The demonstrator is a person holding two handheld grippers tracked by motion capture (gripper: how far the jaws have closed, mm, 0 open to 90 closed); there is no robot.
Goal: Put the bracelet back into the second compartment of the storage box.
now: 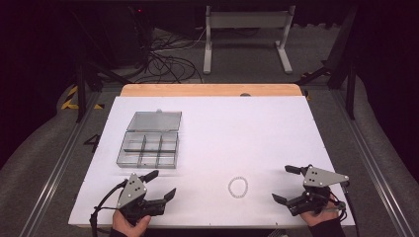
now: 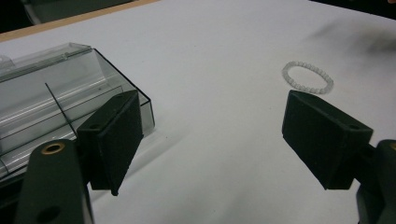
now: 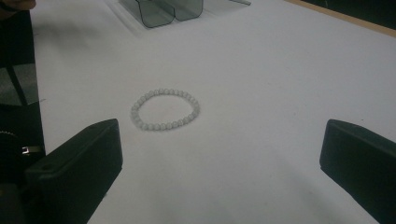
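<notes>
A small bracelet of pale beads [image 1: 237, 187] lies flat on the white table sheet [image 1: 222, 128], near the front edge, between my two grippers. In the left gripper view the bracelet [image 2: 307, 77] sits ahead and to the right of the jaws; in the right gripper view the bracelet [image 3: 165, 110] lies straight ahead. My left gripper [image 1: 160, 185] rests at the front left, open, nothing between its jaws. My right gripper [image 1: 286, 183] rests at the front right, open and empty too. A clear compartment box [image 1: 149, 139] with its lid folded back stands at the left.
The box [image 2: 56, 107] is close to my left gripper's left jaw. A wooden table edge [image 1: 210, 90] runs along the back. Beyond it are cables on the floor and a grey metal stand [image 1: 247, 34]. Metal rails flank the table.
</notes>
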